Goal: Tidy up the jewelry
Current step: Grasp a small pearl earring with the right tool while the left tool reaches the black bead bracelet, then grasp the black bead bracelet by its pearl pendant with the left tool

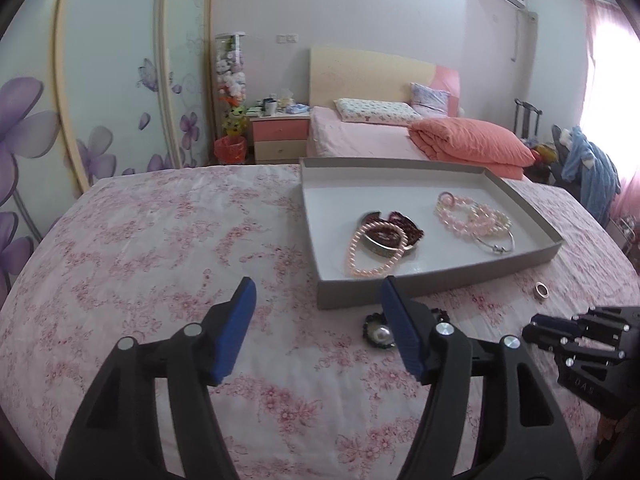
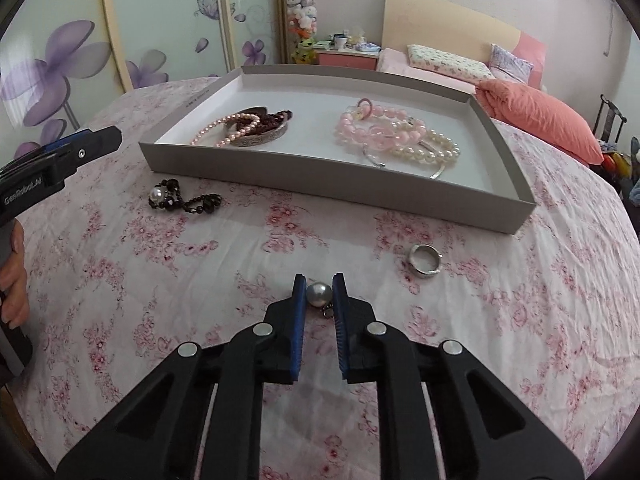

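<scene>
A grey shallow tray (image 1: 440,280) (image 2: 280,178) lies on the floral bedspread and holds pink bead bracelets (image 2: 380,130), a pink pearl strand (image 1: 372,252) and a silver bangle with dark beads (image 2: 260,128). My right gripper (image 2: 319,292) is shut on a silver-grey pearl earring (image 2: 319,294) just above the cloth. A silver ring (image 2: 424,260) (image 1: 542,290) lies to its right. A black bead piece with a pearl (image 2: 180,198) (image 1: 378,334) lies in front of the tray. My left gripper (image 1: 316,292) is open and empty above the cloth, near the tray's front left corner.
The bedspread (image 2: 160,280) covers the whole work surface. A second bed with an orange quilt (image 1: 472,144) stands behind, with a pink nightstand (image 1: 278,136) and wardrobe doors (image 1: 100,100) at the left. The right gripper's body (image 1: 592,344) shows at the right of the left wrist view.
</scene>
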`<state>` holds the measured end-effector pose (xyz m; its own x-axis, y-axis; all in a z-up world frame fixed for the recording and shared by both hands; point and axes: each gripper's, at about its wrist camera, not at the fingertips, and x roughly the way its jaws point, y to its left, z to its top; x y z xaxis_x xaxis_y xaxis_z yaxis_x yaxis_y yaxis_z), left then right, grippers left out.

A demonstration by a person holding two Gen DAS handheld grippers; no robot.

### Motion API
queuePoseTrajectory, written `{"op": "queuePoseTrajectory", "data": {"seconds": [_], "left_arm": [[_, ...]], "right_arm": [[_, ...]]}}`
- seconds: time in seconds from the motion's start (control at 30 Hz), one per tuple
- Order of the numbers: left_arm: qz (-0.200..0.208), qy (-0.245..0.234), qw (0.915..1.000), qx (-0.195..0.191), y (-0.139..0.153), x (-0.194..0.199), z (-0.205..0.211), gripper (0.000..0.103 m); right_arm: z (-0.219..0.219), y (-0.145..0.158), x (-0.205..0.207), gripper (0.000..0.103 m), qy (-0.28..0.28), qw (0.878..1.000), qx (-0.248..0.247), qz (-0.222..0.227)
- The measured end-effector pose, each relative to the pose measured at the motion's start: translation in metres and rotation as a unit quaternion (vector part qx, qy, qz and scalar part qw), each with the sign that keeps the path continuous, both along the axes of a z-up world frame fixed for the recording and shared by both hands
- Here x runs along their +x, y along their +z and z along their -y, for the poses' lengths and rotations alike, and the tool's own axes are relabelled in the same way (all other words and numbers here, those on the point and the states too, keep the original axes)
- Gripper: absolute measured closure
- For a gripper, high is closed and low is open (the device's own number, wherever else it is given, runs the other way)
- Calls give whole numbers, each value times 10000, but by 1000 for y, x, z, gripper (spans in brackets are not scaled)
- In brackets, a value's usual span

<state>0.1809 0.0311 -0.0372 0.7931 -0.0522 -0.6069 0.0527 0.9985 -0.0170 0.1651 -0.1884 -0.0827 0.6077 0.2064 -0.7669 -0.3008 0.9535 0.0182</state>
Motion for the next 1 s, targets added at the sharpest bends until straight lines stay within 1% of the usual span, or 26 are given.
{"op": "queuePoseTrajectory", "data": {"seconds": [0.13, 0.2, 0.27, 0.4, 0.47, 0.53, 0.57, 0.63, 0.67, 0.7, 0.77, 0.83, 1.0], "left_arm": [[-127, -449, 9985, 298, -7, 3, 18, 34], [-238, -744, 9956, 526, -14, 6, 32, 34], [-367, -947, 9926, 663, -18, 10, 41, 34], [-580, -1128, 9882, 864, -27, 17, 53, 34], [-839, -1233, 9847, 902, -36, 25, 59, 35], [-1016, -1265, 9827, 896, -41, 31, 61, 37], [-1099, -1277, 9820, 855, -43, 34, 61, 40], [-1124, -1287, 9825, 736, -44, 36, 58, 49], [-1136, -1304, 9828, 653, -44, 36, 57, 57], [-1139, -1294, 9830, 637, -45, 36, 56, 68], [-1145, -1333, 9827, 578, -46, 34, 56, 80], [-1125, -1312, 9829, 629, -45, 31, 58, 80], [-1123, -1287, 9834, 616, -45, 28, 58, 80]], "right_arm": [[11, 0, 1, 89, -149, 9998, 118, -34], [11, 0, 2, 89, -151, 9998, 126, -37], [13, 0, 2, 89, -145, 9998, 130, -40], [13, 0, 2, 89, -145, 9997, 183, -57], [14, 0, 2, 89, -141, 9997, 197, -62], [14, 0, 2, 88, -138, 9997, 212, -67], [14, 0, 2, 88, -138, 9996, 221, -70], [15, 0, 2, 88, -137, 9996, 238, -76], [15, 0, 2, 88, -136, 9996, 242, -77], [16, 0, 2, 88, -136, 9996, 249, -79], [16, 0, 2, 88, -136, 9995, 257, -82], [16, 0, 2, 88, -134, 9995, 259, -83], [16, 0, 2, 88, -132, 9995, 276, -89]]}}
